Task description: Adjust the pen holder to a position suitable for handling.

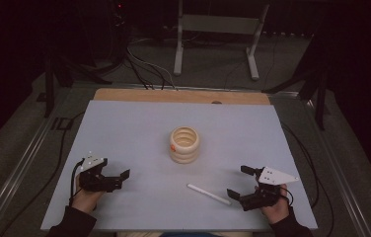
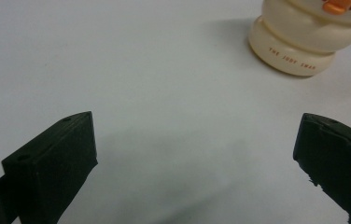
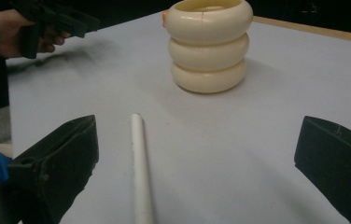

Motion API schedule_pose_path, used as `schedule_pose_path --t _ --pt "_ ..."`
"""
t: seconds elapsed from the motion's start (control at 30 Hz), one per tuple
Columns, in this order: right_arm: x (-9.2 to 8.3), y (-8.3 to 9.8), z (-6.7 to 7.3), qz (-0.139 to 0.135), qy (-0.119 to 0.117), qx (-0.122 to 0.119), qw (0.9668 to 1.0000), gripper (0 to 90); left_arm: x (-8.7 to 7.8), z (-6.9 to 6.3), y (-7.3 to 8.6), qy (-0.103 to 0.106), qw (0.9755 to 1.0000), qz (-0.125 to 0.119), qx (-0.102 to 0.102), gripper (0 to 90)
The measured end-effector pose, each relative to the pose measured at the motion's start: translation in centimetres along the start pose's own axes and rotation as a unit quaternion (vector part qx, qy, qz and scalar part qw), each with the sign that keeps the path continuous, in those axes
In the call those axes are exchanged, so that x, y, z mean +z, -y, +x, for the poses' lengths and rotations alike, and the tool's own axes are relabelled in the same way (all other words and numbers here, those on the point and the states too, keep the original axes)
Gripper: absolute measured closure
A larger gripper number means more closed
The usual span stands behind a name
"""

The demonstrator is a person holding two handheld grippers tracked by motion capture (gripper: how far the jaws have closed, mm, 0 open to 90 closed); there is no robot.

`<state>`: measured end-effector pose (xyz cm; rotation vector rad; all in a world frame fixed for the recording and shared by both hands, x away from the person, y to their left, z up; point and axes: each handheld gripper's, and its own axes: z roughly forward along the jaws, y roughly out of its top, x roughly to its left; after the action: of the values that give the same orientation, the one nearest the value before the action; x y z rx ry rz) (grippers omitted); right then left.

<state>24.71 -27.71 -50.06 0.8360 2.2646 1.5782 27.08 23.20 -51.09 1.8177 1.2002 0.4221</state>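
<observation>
At desk centre stands the ringed cup [image 1: 184, 144]; white rod [image 1: 208, 194] lies at its 5 o'clock. Right gripper [image 1: 243, 183], jaws released, flanks the rod for pickup; left gripper [image 1: 116, 174] idles wide.

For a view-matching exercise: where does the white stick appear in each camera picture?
High view: white stick lies near the front edge, beside the right gripper.
Left gripper view: not in it.
Right gripper view: bottom centre-left, between the open jaws.
Shared landmark: the cream ringed holder.

White stick [image 3: 140, 172] lies between spread jaws, ringed cream holder [image 3: 209, 44] beyond
</observation>
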Motion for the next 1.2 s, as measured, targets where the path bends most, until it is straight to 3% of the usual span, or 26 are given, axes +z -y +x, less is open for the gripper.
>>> schedule_pose_path --t 0.23,0.4,0.83,1.2 --pt "0.1 -0.7 0.0 0.008 0.008 0.003 0.9999 0.0 0.2 -0.2 0.1 0.005 0.9999 -0.003 0.014 0.1" --pt "0.3 -1.9 -0.5 0.019 -0.008 0.015 0.9997 0.0 0.2 -0.5 0.1 0.007 0.9996 -0.002 0.027 0.1" --pt "2.0 -5.3 -0.4 0.047 -0.040 -0.010 0.9981 0.0 0.0 -0.4 0.2 0.013 0.9996 -0.016 0.019 0.1" --pt "4.6 -8.2 0.5 0.082 -0.080 -0.028 0.9930 0.0 0.0 -0.5 0.3 0.014 0.9995 -0.019 0.020 0.1"
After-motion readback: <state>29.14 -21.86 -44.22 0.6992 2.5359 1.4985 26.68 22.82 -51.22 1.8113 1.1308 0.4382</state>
